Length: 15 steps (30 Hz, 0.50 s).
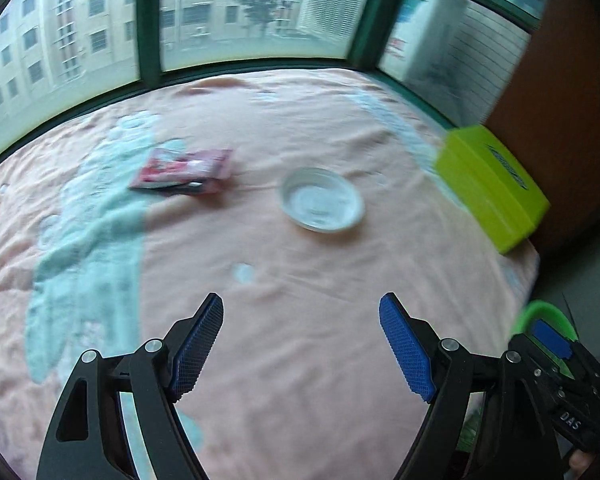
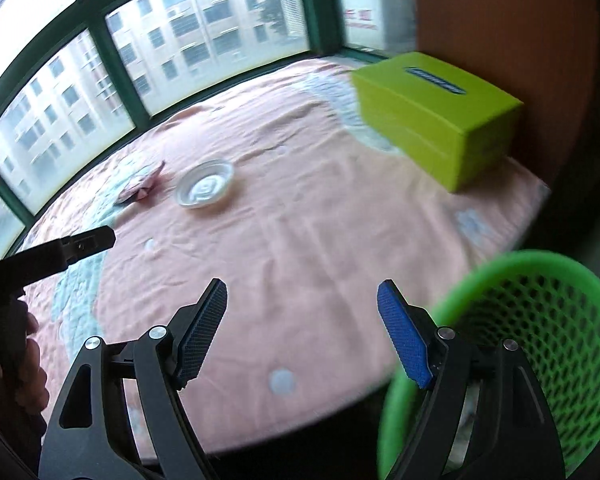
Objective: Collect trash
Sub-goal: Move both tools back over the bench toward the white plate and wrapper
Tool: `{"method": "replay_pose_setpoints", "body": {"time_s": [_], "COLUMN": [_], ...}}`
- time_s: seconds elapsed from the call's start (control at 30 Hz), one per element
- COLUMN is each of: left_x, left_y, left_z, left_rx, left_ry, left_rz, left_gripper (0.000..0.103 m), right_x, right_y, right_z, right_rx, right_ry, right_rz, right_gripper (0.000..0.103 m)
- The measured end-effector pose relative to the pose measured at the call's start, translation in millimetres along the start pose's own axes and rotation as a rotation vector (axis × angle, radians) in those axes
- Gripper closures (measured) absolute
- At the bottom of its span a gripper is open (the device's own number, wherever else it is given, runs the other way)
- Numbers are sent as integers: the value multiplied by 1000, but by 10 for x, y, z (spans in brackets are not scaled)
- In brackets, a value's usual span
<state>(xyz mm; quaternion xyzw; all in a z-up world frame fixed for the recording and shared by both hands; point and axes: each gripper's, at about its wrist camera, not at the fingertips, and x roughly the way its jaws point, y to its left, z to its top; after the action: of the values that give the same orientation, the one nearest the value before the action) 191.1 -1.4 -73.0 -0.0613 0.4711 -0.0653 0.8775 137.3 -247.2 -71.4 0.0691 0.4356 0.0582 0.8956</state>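
Trash lies ahead of us on the pink-clothed tabletop [image 1: 300,320]: a red wrapper [image 1: 182,170] left, a white plastic lid [image 1: 322,200] beside it, a yellow-green box [image 1: 490,186] far right. The green basket [image 2: 540,340] stands at the tabletop's right edge. We hold both the left gripper [image 1: 300,344] and the right gripper [image 2: 302,332] with jaws wide, empty.

We see a pink cloth [image 1: 300,320] with pale blue patches, a red and white wrapper [image 1: 182,170] and a white lid [image 1: 322,199] on it. The box [image 2: 436,116] is lime green with a dark label, the basket [image 2: 540,336] bright green mesh. Our pads [image 1: 406,350] are blue on black arms.
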Motion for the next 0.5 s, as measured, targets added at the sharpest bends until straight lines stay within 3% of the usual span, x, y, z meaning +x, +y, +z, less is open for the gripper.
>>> {"method": "replay_pose_setpoints", "body": {"time_s": [0.43,0.5], "left_x": [422,492], "left_y": [1007,1111], "left_z": [557,650], "left_rx": [-136,-136], "left_ry": [22,22], "left_rz": [115,139], "left_gripper": [26,26], "right_x": [898,1015], "right_y": [658,732], "right_z": [534,588], "right_rx": [-153,-172], "right_ry": [72,73], "right_rz": [92,96], "right_gripper": [26,20]}}
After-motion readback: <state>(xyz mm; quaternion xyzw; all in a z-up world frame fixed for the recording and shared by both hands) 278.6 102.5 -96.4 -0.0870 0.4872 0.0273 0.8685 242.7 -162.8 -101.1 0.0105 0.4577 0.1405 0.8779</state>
